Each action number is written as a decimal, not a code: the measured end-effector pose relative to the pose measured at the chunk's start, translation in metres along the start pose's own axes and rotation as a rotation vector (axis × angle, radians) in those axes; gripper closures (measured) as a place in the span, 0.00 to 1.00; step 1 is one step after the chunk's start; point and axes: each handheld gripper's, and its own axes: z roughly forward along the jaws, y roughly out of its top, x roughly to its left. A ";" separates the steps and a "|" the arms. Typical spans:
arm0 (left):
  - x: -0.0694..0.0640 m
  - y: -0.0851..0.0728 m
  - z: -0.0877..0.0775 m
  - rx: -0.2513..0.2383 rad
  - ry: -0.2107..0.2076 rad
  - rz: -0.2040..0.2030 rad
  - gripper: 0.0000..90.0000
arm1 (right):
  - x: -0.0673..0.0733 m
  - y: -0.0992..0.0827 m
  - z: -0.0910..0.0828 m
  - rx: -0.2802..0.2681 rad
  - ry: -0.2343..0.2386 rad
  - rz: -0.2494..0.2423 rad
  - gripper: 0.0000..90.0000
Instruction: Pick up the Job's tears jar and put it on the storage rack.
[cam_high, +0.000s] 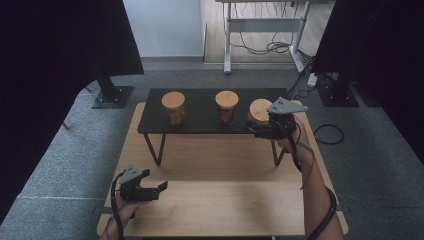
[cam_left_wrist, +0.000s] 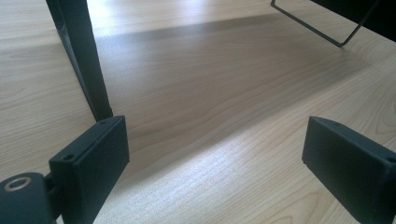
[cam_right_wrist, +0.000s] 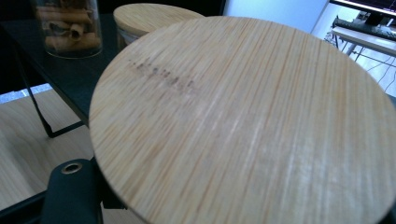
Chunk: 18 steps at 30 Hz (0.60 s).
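At shelf's right end, right gripper (cam_high: 256, 131) clamps jar (cam_high: 260, 111); left gripper (cam_high: 161, 188) agape.

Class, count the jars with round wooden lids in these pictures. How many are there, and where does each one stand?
3, all on the black shelf: left jar, middle jar, and right jar, at the shelf's right end, gripped by the right gripper.

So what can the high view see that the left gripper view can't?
The high view adds three lidded jars on the black shelf, with the right gripper closed on the right jar. The left gripper view adds a close look at the left gripper, its jaws open with nothing between them. Both share the wooden table and a black shelf leg.
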 end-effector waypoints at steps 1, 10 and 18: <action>0.000 0.000 0.000 0.001 -0.001 0.002 0.07 | -0.001 0.000 0.002 0.002 0.000 0.002 0.28; 0.001 -0.001 -0.002 -0.005 0.006 -0.004 0.07 | -0.003 0.000 0.012 0.001 -0.005 0.016 0.28; 0.001 -0.001 -0.001 0.000 0.007 -0.003 0.07 | -0.011 0.004 0.017 0.004 -0.028 0.040 0.28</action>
